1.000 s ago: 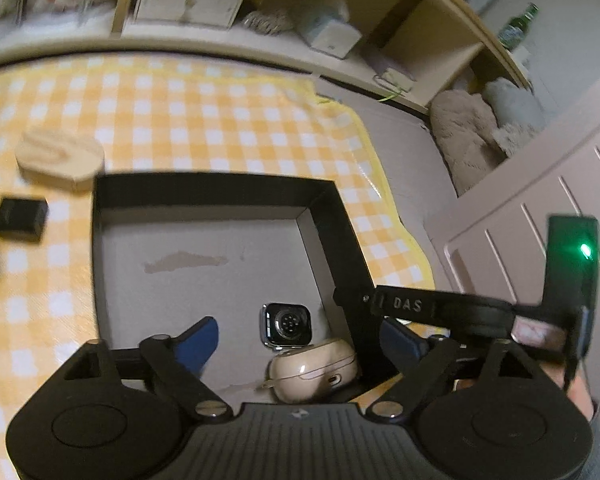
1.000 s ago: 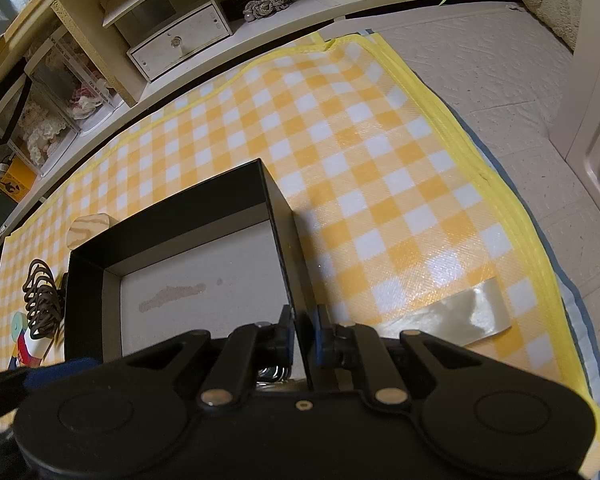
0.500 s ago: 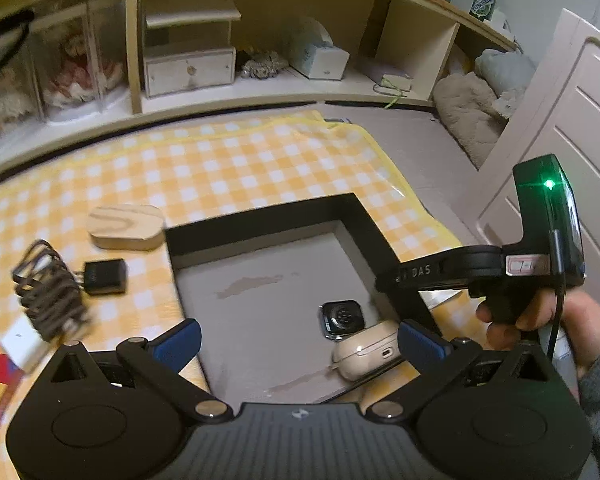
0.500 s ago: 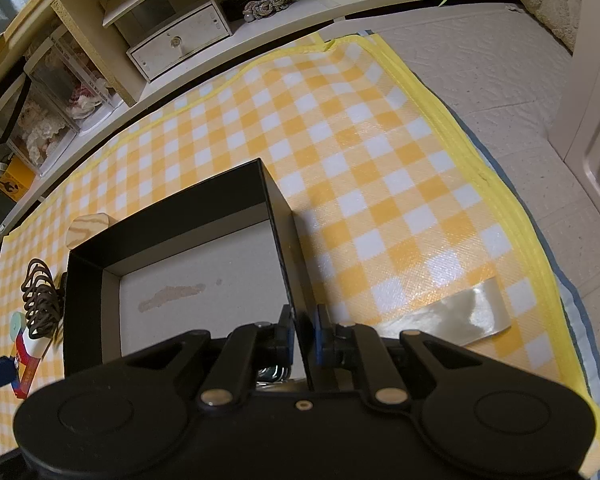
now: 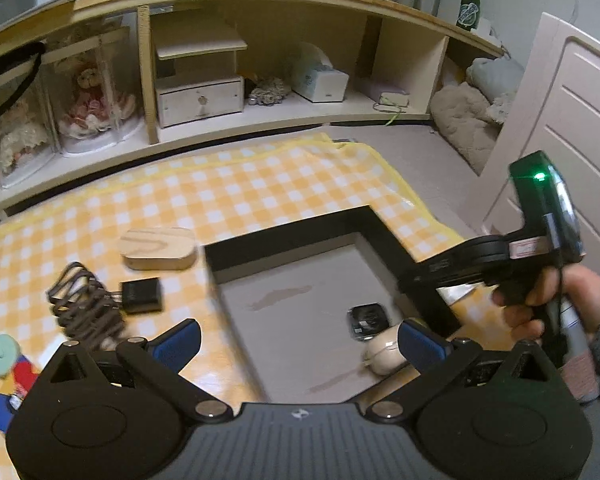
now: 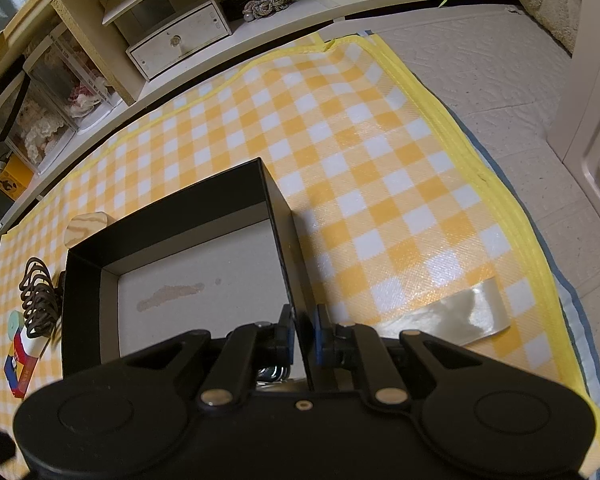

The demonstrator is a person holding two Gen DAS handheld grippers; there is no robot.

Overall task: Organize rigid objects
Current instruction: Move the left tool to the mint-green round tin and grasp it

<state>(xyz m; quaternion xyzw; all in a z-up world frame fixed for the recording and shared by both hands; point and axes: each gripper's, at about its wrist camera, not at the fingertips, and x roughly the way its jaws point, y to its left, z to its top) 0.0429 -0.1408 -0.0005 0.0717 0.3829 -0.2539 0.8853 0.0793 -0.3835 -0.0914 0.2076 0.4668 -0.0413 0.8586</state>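
The right gripper [image 6: 303,334] is pinching the right wall of the black box [image 6: 278,200], which is sitting on the yellow checked mat [image 6: 380,152]. The left gripper [image 5: 300,340] is hanging over the box with its blue fingers [image 5: 179,340] spread wide, gripping nothing. A watch [image 5: 367,319] and a beige earbud case [image 5: 384,354] are lying inside; a wooden block [image 5: 158,247], a charger [image 5: 141,295] and a coiled cable [image 5: 82,306] are lying on the mat left of the box.

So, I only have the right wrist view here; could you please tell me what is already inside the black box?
Observer: A smartwatch lies on the floor of the black box, near the wall that the right gripper clamps.
Operator: Thank you. Is anything else in there?
Observer: A beige earbud case sits right beside the watch, nearer the camera.
Operator: And how is the left gripper?
Observer: The left gripper is wide open with nothing between its fingers.
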